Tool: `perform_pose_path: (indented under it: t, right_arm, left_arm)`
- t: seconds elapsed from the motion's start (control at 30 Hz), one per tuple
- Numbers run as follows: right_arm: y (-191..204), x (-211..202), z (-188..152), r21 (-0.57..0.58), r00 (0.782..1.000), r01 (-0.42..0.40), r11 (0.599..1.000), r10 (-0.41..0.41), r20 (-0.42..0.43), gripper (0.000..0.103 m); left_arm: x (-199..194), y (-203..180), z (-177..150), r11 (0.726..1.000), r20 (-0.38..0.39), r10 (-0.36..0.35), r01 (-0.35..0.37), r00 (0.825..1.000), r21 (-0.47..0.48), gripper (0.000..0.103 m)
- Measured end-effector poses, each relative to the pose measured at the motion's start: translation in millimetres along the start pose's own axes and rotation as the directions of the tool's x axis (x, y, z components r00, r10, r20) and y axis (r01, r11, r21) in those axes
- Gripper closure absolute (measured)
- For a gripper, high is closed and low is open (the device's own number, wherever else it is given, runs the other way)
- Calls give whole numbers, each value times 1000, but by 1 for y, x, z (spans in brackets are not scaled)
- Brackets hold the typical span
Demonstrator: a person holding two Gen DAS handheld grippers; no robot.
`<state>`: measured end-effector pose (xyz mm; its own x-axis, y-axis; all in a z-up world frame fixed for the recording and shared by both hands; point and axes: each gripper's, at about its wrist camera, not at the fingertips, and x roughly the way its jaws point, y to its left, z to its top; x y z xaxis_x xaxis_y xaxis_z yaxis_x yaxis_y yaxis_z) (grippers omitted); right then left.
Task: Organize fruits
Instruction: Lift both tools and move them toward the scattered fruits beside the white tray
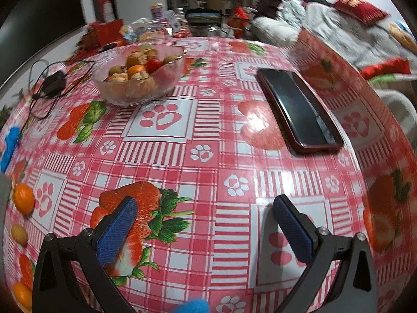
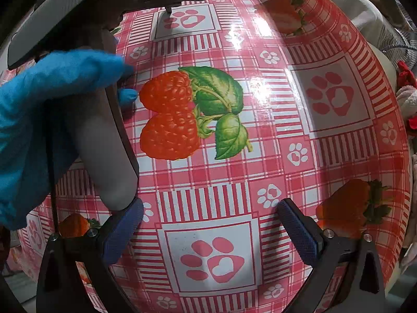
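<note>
Both hand-held grippers hang wide open and empty over the bench.

In the left wrist view, the left hand-held gripper [image 1: 204, 208] sits at the bottom of the frame; a glass bowl [image 1: 139, 74] of mixed fruits stands upper left, a phone [image 1: 299, 109] lies to its right, and a loose orange [image 1: 24, 198] and small tan fruit [image 1: 19, 234] rest at the left edge. The right hand-held gripper [image 2: 211, 210] hovers above the patterned cloth [image 2: 234, 177], a blue-gloved hand [image 2: 44, 120] at the left.
</note>
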<state>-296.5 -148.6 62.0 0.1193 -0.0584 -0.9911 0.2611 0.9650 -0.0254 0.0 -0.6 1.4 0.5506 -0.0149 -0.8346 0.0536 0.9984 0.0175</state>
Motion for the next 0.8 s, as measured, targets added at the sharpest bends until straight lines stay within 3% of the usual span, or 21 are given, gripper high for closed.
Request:
perform_pose_path:
  t: [0.1,0.23,0.3,0.4,0.43,0.53,0.6,0.8]
  right_arm:
    - [-1,0,-1,0,1000,-2,1000,2,-3,0]
    - [-1,2,0,0,1000,-5,1000,5,12,0]
    - [-1,1,-2,-2,1000,-6,1000,6,16,0]
    - [0,0,-4,-11,1000,-8,1000,8,20,0]
    - [0,0,-6,-13,1000,-9,1000,9,23,0]
    - [0,-1,-8,-20,1000,-11,1000,11,27,0]
    - [-1,0,-7,-19,1000,-11,1000,12,25,0]
    - [-1,1,-1,-24,1000,3,1000,-3,-22,0]
  left_arm:
    - [4,1,7,998,-107,-36,41,994,52,0]
    - [5,-5,11,978,-249,-72,118,966,173,0]
    - [1,0,16,971,-308,-88,151,947,187,0]
    - [-27,19,27,966,-289,-155,206,945,157,0]
    - [-41,33,32,959,-307,-200,250,931,132,0]
    - [-80,63,29,941,-249,-256,300,934,154,0]
    - [-92,74,22,939,-226,-254,296,941,176,0]
    - [-119,142,-2,953,-310,-188,249,932,171,0]
